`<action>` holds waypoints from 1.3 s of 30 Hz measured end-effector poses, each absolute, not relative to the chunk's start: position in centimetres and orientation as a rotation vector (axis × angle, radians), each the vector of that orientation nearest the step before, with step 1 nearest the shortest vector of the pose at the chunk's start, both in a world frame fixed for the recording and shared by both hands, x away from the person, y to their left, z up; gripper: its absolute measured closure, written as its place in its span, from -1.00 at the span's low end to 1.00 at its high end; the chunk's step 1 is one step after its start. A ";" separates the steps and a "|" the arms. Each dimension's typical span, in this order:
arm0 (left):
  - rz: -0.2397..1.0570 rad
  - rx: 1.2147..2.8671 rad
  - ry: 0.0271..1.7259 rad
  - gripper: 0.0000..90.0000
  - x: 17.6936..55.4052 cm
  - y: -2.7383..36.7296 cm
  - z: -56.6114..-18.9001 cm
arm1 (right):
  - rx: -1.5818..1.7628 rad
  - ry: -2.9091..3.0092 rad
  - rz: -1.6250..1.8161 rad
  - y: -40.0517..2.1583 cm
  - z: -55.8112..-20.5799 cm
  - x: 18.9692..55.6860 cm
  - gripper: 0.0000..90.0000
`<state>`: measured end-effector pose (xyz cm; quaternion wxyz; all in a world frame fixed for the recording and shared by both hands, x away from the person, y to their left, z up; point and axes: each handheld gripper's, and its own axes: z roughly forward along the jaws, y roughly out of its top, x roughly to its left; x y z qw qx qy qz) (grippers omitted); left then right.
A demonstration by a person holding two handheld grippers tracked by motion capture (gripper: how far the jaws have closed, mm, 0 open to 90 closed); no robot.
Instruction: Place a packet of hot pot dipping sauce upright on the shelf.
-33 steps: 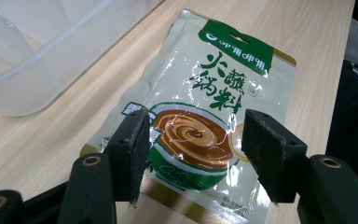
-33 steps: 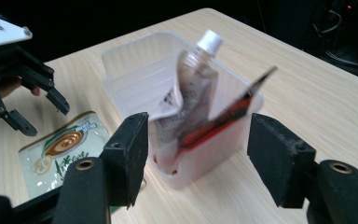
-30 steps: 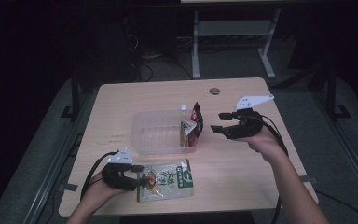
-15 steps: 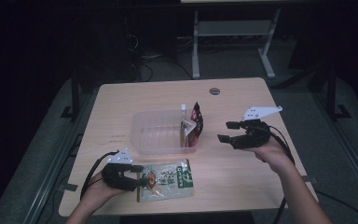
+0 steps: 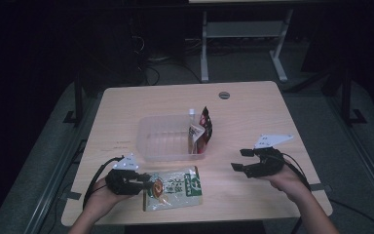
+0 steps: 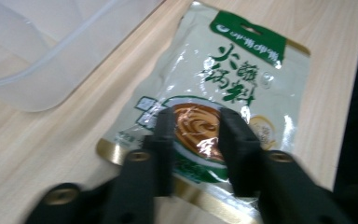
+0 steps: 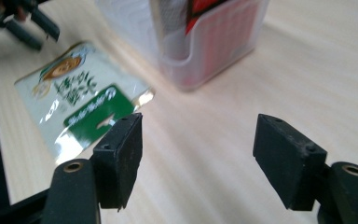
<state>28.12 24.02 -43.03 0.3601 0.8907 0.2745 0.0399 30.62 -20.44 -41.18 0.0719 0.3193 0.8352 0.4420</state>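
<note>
A green and white seasoning packet lies flat near the table's front edge. My left gripper rests over the packet's left end. Its jaws have just been closing and stand narrow, with the packet's bowl picture lying smooth in the gap between them. My right gripper hangs low over bare wood to the right of the clear plastic container. It is open, and nothing is between its pads.
A red snack packet stands upright at the right end of the container, beside a small white bottle. The wooden table has a round cable hole at the back. Dark floor and a metal frame lie beyond.
My right gripper has moved down and toward the front right of the table, away from the container. The left gripper's jaws have narrowed over the packet's end. The packet has not shifted.
</note>
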 end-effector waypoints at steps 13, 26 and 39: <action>0.242 2.340 0.767 1.00 31.9 24.4 -44.4 | 0.934 2.597 1.288 -19.2 -43.0 29.7 -0.31; 0.198 2.384 0.795 1.00 32.3 24.4 -45.2 | 0.936 2.600 1.278 -19.2 -43.3 29.8 -0.31; 0.091 2.420 0.737 1.00 30.4 23.7 -45.2 | 0.935 2.602 1.275 -19.3 -43.4 30.2 -0.31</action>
